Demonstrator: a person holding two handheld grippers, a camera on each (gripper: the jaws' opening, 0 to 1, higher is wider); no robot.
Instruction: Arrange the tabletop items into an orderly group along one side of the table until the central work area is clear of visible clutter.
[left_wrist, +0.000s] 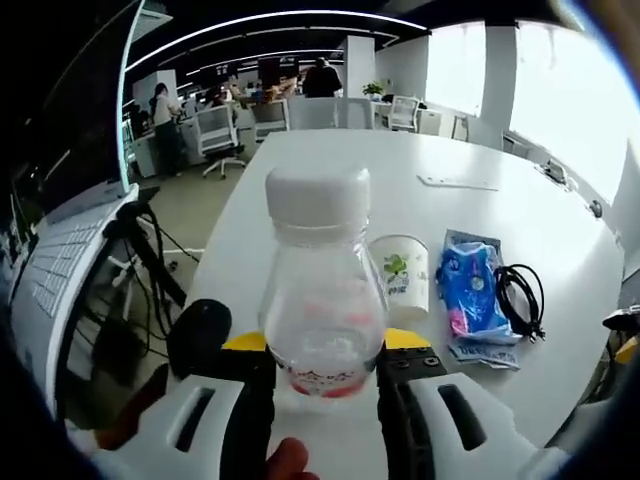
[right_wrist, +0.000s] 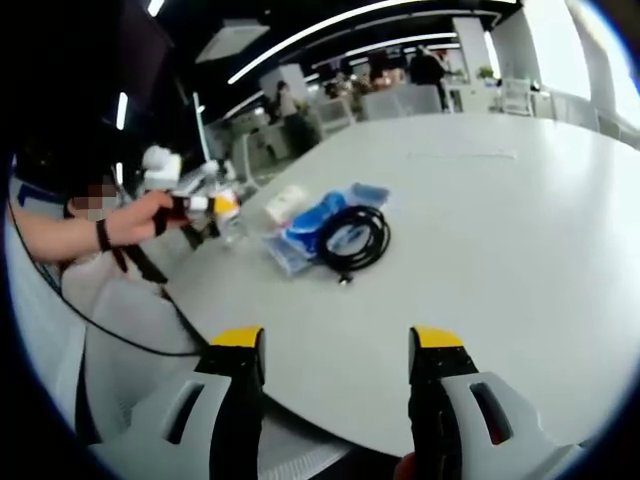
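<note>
1. A clear plastic bottle (left_wrist: 325, 300) with a white cap is clamped upright between the jaws of the left tool (left_wrist: 327, 375), above the near edge of the white bench (left_wrist: 560, 260).
2. A paper cup (left_wrist: 402, 273), a blue packet (left_wrist: 468, 285) and a coiled black cable (left_wrist: 520, 295) are seen grouped just behind the bottle.
3. The right tool (right_wrist: 338, 350) is held with its jaws apart and nothing between them, over the bench edge, well short of the cable.

You're working in an open-plan office: a large white round-edged meeting table (left_wrist: 560, 250), white mesh swivel chairs (left_wrist: 218, 132) on castors, long ceiling light strips (left_wrist: 270, 20), an open silver laptop (left_wrist: 60, 230), and people (left_wrist: 322, 78) at distant desks.
</note>
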